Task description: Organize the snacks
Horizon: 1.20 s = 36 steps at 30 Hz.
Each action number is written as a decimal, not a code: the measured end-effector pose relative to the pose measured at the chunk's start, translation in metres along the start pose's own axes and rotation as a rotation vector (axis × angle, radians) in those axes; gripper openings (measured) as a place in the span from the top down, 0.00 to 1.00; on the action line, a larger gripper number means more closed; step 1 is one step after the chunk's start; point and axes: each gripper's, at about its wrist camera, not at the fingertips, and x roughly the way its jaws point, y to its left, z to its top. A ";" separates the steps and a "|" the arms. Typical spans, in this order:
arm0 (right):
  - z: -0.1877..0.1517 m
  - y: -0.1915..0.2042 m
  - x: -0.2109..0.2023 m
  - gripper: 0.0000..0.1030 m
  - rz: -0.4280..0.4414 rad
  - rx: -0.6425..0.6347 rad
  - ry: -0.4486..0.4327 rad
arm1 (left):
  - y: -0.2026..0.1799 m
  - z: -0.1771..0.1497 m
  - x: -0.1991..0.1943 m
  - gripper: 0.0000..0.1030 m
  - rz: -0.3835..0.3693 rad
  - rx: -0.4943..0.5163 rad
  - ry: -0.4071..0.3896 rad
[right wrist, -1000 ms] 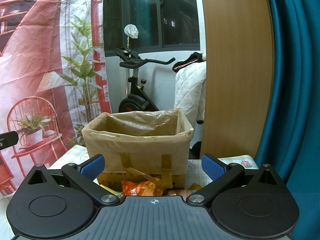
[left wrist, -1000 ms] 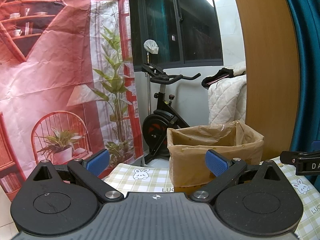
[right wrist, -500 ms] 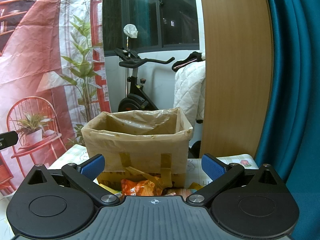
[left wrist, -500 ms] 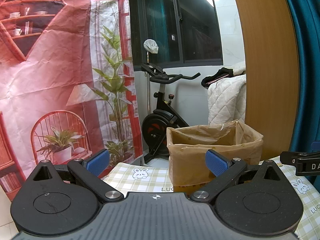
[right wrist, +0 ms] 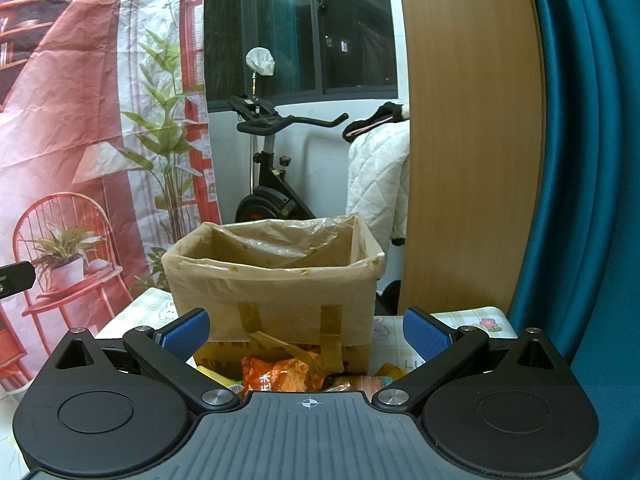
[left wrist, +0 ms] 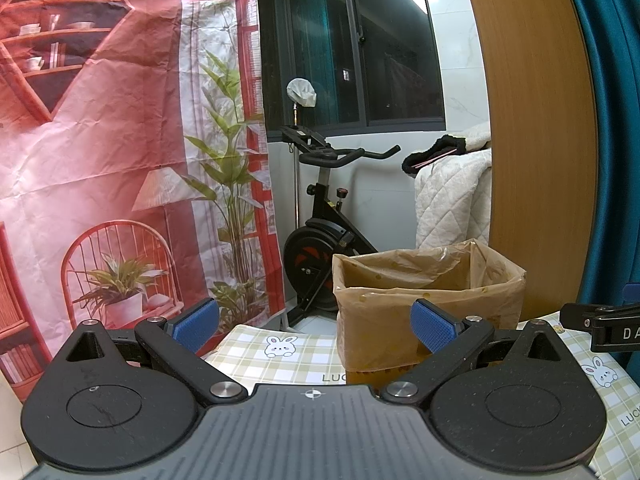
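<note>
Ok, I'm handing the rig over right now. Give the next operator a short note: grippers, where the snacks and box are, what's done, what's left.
Left gripper: open, empty, level with the lined box, which stands ahead to its right.
Right gripper: open, empty, facing the box front.
Snacks: an orange packet and others lie on the checked tablecloth against the box front, just below the right gripper.
Done: nothing visibly packed; the box floor is hidden.
Left: pick up each packet and drop it in the box.
</note>
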 end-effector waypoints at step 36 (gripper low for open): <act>-0.058 0.001 0.046 0.00 0.011 -0.005 0.003 | 0.013 -0.061 0.045 0.00 -0.080 -0.089 0.059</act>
